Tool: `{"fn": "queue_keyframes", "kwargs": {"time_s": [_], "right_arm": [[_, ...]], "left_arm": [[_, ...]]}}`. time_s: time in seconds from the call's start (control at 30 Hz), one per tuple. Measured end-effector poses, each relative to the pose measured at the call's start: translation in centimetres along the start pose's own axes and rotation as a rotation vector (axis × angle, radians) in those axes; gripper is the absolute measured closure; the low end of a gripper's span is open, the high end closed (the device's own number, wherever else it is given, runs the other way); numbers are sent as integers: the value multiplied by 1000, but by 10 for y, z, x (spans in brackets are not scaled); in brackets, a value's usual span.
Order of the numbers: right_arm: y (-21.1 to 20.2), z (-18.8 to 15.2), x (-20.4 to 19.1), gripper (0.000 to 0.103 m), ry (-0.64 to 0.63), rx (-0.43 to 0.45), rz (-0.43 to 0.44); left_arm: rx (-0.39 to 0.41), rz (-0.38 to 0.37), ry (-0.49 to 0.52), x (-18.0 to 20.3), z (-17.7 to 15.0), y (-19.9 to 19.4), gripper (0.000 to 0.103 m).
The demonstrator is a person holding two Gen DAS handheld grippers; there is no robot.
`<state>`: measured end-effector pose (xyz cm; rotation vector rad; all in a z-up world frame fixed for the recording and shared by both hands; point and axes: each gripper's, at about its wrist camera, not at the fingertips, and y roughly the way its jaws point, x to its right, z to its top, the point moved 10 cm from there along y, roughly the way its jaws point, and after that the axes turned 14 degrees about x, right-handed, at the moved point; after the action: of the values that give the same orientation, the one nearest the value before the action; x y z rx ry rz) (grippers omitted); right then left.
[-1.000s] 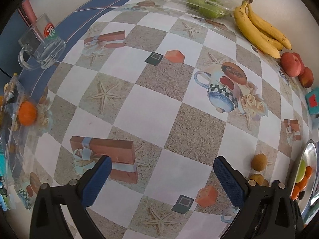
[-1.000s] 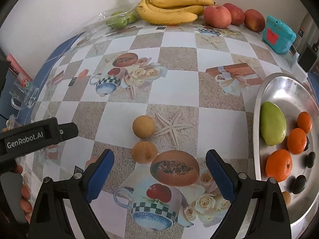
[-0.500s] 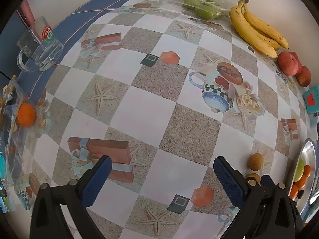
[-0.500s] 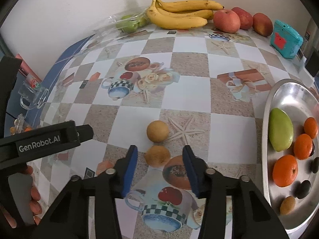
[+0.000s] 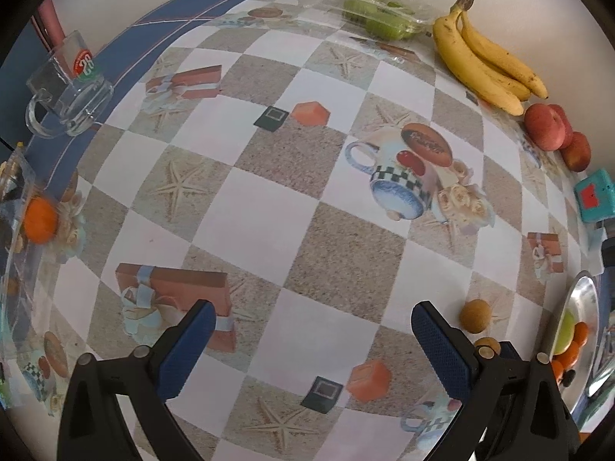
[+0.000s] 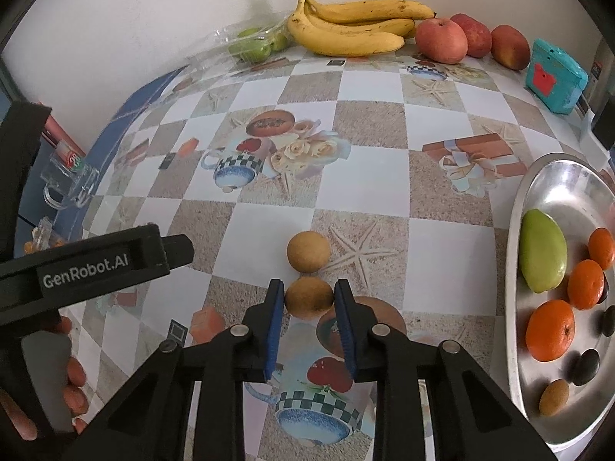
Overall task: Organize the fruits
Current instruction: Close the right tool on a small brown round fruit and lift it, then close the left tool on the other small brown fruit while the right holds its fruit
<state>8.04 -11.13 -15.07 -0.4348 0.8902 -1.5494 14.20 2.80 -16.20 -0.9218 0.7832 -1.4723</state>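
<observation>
R gripper [image 6: 309, 299] clenched on near brown fruit [image 6: 308, 296], w/ metal tray [image 6: 515, 207] right; L gripper [image 5: 311, 330] released, wide.

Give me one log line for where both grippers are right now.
right gripper: shut on near brown fruit, on tablecloth | left gripper: open, holding nothing | far brown fruit: loose | metal tray: partly filled

A glass mug [image 5: 71, 88] with a red-and-green logo stands at the left edge of the table, on the blue border of the patterned tablecloth [image 6: 365, 188]. Something pink stands in the mug. A turquoise box [image 6: 557, 77] with a red patch on its face sits near the back right corner, close to the wall [image 6: 153, 7].
</observation>
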Motion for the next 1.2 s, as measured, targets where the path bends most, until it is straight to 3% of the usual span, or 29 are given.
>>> {"fn": "queue_keyframes", "kwargs": {"time_s": [0.63,0.7,0.93,1.07,1.2], "right_arm": [[-37,22,50,75,46,67,-45],[-40,23,55,75,50,71,-48],[-50,24,65,75,59,81,-50],[-53,24,70,75,61,85,-52],[-56,23,76,75,66,85,-56]], "left_arm": [[34,-148,63,68,-5,-4,3],[36,-164,77,76,-6,-4,12],[26,-231,94,99,-14,-3,31],[28,-237,114,107,-16,-3,54],[16,-246,109,110,-21,-1,66]]}}
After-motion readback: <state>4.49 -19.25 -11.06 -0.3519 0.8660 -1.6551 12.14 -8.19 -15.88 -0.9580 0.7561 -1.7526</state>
